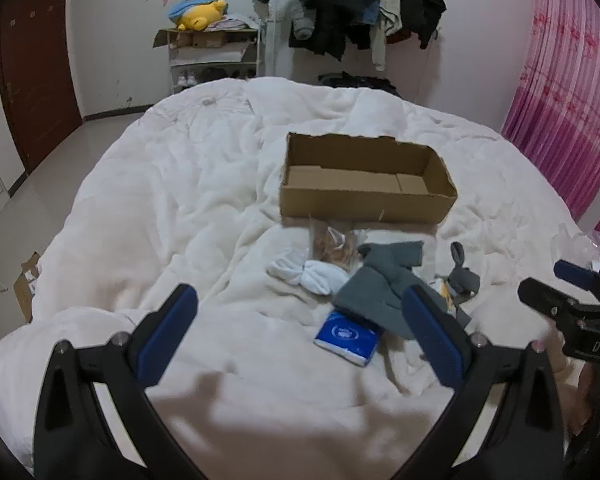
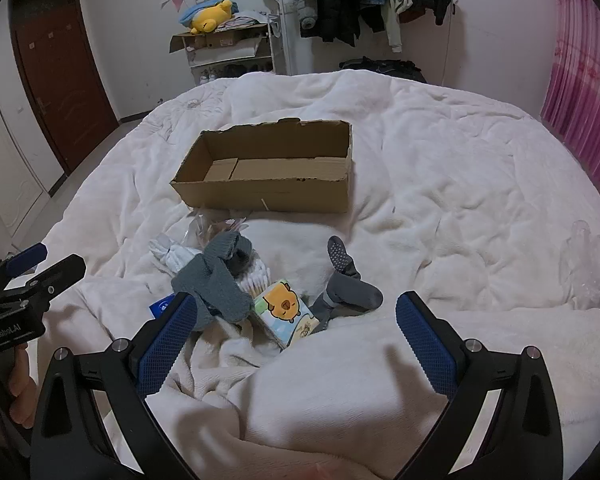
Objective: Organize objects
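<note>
An empty open cardboard box (image 1: 364, 204) (image 2: 268, 196) lies on the white duvet. In front of it sits a small heap: a clear snack bag (image 1: 334, 244), rolled white socks (image 1: 312, 272) (image 2: 172, 254), a grey knit piece (image 1: 380, 280) (image 2: 212, 280), a blue tissue pack (image 1: 346, 336), cotton swabs (image 2: 254, 278), a cartoon-printed pack (image 2: 286, 308) and dark grey grip socks (image 2: 348, 284). My left gripper (image 1: 300, 296) hovers open before the heap, holding nothing. My right gripper (image 2: 296, 300) is also open and empty, just short of the cartoon pack; it shows at the right edge (image 1: 548, 284) of the left wrist view.
The duvet (image 1: 180, 200) is rumpled, with a raised fold near me. Crumpled clear plastic (image 2: 588, 256) lies at the bed's right edge. Behind the bed stand a shelf with a yellow plush (image 1: 202, 16), a loaded clothes rack (image 1: 360, 4), a pink curtain (image 1: 572, 92) and a brown door (image 2: 60, 72).
</note>
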Tool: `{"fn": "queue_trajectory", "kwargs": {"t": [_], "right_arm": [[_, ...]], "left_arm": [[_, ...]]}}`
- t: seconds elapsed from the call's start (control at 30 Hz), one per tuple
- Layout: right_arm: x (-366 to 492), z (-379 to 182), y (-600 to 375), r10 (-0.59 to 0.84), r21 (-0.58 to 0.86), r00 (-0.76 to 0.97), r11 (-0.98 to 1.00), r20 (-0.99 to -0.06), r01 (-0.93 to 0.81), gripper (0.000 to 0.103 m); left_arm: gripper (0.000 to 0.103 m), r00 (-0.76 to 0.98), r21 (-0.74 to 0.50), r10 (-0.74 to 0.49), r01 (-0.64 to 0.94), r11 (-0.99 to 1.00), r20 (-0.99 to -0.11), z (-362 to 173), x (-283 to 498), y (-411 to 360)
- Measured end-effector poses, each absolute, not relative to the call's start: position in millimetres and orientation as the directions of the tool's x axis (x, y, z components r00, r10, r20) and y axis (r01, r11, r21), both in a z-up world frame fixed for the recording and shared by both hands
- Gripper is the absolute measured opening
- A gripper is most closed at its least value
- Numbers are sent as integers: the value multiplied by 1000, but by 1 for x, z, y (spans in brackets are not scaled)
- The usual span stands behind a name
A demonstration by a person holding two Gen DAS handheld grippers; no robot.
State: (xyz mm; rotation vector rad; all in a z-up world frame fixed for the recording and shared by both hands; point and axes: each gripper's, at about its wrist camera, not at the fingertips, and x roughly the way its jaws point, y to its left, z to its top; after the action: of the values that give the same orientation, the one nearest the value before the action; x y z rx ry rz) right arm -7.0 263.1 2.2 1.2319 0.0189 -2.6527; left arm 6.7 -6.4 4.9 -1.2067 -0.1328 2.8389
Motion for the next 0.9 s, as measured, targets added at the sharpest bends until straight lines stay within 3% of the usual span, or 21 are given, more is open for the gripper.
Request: {"fn": "queue_trajectory", "kwargs": {"t": [0.9], "right_arm": [[-5,3,262,-196,85,-626,-975,-755,204,101]], "left_arm": [[103,-705,-105,91,-24,-994,-704,7,11,-4]]}}
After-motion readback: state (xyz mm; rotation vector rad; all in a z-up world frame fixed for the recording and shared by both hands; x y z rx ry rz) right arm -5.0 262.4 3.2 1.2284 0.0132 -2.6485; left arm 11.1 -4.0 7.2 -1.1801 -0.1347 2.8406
